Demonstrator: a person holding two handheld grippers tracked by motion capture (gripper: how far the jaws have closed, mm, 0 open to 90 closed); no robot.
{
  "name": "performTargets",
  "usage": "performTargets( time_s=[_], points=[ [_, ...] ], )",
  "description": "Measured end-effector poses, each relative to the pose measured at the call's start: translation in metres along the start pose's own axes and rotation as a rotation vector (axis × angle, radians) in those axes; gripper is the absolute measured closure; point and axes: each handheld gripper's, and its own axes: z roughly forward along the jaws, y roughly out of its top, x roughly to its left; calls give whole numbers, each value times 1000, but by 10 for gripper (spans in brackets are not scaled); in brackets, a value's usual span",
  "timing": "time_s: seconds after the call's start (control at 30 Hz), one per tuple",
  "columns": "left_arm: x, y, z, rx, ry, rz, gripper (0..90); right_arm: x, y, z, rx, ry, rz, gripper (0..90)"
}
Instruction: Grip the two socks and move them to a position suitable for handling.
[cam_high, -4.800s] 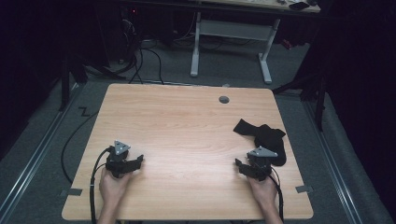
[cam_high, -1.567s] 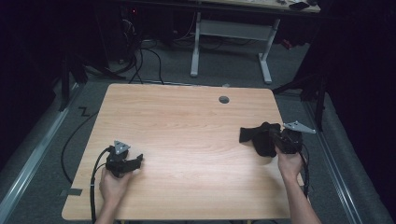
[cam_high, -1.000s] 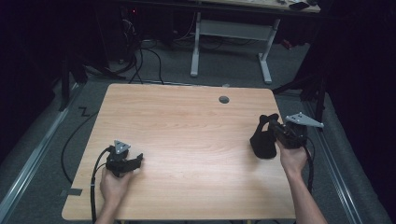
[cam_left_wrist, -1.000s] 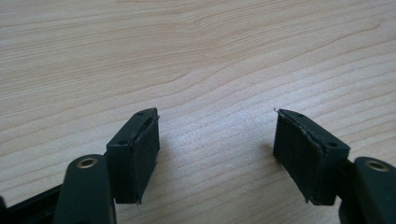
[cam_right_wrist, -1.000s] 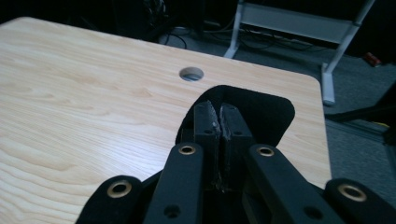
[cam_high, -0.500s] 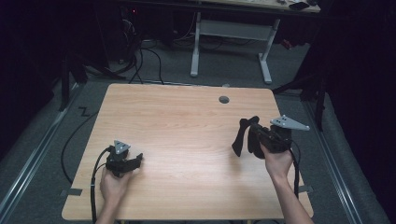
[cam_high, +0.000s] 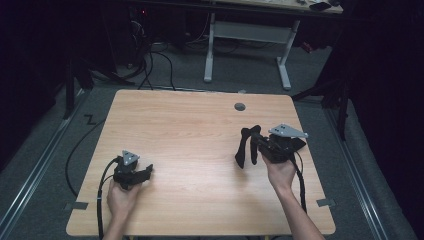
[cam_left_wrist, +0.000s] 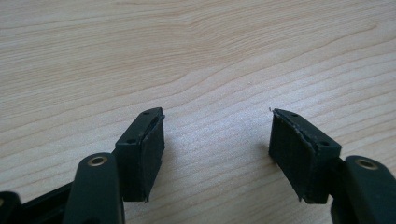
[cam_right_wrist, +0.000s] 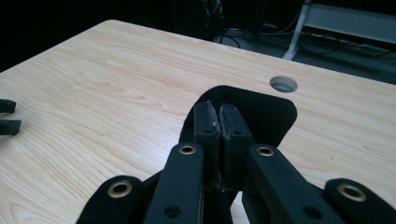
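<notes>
A black cloth (cam_high: 244, 150) hangs limp above the wooden table (cam_high: 190, 125), right of its middle. My right gripper (cam_high: 256, 139) is shut on the cloth's top edge. In the right gripper view, the pads (cam_right_wrist: 206, 122) of this gripper (cam_right_wrist: 218, 112) press together with the cloth (cam_right_wrist: 266, 112) pinched between them. My left gripper (cam_high: 147, 171) rests low near the table's front left. It is open (cam_left_wrist: 217, 140) with bare wood between its pads (cam_left_wrist: 299, 154); its jaws have just been closing a little, with nothing between them.
A round cable hole (cam_high: 240, 106) sits near the table's far edge, also seen as a hole (cam_right_wrist: 283, 84) beyond the cloth. A white desk frame (cam_high: 247, 35) and floor cables (cam_high: 150, 55) lie behind the table. The left gripper's tips (cam_right_wrist: 7, 119) show at the far left.
My right gripper has carried the black cloth leftward from the table's right edge toward its middle, the cloth now dangling. The left hand has stayed put.
</notes>
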Motion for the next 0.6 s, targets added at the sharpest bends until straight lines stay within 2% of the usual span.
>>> performTargets(
  time_s=[0.17,0.27,0.4,0.43,0.6],
  points=[
    [0,0,0,-1,-2,-1,378,5,2,9,-1,6,-1,873],
    [1,0,0,-4,1,-3,389,2,2,19,0,13,35,873],
    [1,0,0,-3,1,-2,393,9,4,25,7,8,8,873],
    [1,0,0,-3,2,-3,395,16,8,27,4,12,-9,873],
    [1,0,0,-3,2,-3,398,27,19,33,-4,22,-20,873]
  ],
)
